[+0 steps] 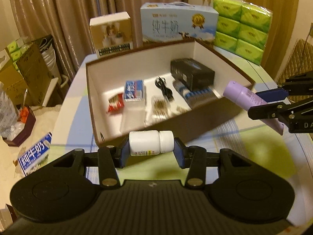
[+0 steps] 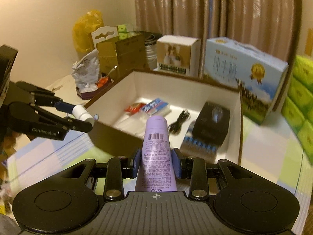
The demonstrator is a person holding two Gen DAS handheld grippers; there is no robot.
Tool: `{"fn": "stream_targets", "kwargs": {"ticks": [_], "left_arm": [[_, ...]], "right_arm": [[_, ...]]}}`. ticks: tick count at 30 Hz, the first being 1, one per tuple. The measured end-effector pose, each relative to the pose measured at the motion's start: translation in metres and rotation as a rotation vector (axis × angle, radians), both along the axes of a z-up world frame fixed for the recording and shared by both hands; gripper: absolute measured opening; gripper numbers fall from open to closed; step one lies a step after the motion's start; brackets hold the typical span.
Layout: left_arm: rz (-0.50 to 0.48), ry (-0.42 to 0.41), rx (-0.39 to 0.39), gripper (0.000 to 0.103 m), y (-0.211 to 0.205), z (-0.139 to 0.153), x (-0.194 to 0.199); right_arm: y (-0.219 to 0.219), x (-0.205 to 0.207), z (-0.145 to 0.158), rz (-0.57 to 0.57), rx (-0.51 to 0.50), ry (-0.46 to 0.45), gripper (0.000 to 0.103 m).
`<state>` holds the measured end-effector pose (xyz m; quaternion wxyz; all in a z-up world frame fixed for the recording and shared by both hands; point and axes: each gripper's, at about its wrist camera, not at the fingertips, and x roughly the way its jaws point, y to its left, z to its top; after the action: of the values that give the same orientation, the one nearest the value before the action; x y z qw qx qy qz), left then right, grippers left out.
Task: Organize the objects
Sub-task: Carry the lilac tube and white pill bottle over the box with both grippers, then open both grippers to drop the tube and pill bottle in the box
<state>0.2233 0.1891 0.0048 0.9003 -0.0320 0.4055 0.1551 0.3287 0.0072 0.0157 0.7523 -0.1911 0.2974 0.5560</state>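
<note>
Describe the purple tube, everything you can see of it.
The purple tube is a soft-looking lilac plastic squeeze tube with a rounded cap of the same colour, a printed barcode and small text, and a flat crimped tail. The right hand-held gripper is shut on its body, blue pads pressing both sides. The tube is held in the air, cap pointing forward toward the open box, just short of its near wall. Nothing else touches it.

Behind my desk (image 1: 244, 143), with its pale checked cloth, hang beige curtains (image 1: 58, 9). A blue milk carton (image 1: 176, 25) stands at the back between a small picture box (image 1: 111, 33) and a stack of green tissue packs (image 1: 242, 27). Cardboard boxes (image 1: 29, 68) pile up at the left.
</note>
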Motion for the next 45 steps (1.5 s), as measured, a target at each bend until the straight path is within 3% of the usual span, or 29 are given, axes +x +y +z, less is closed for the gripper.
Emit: {"fn": "stream_targets", "kwargs": {"ticks": [11, 20, 30, 45], "left_arm": [[0.029, 0.000, 0.026, 0.041, 0.039, 0.002, 0.048], [0.031, 0.027, 0.012, 0.041, 0.058, -0.010, 0.078], [0.028, 0.061, 0.001, 0.041, 0.065, -0.026, 0.096], [0.011, 0.110, -0.014, 0.041, 0.066, -0.046, 0.111]], "right_arm": [[0.046, 0.058, 0.002, 0.114, -0.022, -0.080, 0.032], [0.079, 0.093, -0.029, 0.175, -0.091, -0.056, 0.032], [0.093, 0.110, -0.059, 0.130, -0.145, -0.028, 0.033], [0.083, 0.117, -0.062, 0.115, -0.174, 0.015, 0.036]]}}
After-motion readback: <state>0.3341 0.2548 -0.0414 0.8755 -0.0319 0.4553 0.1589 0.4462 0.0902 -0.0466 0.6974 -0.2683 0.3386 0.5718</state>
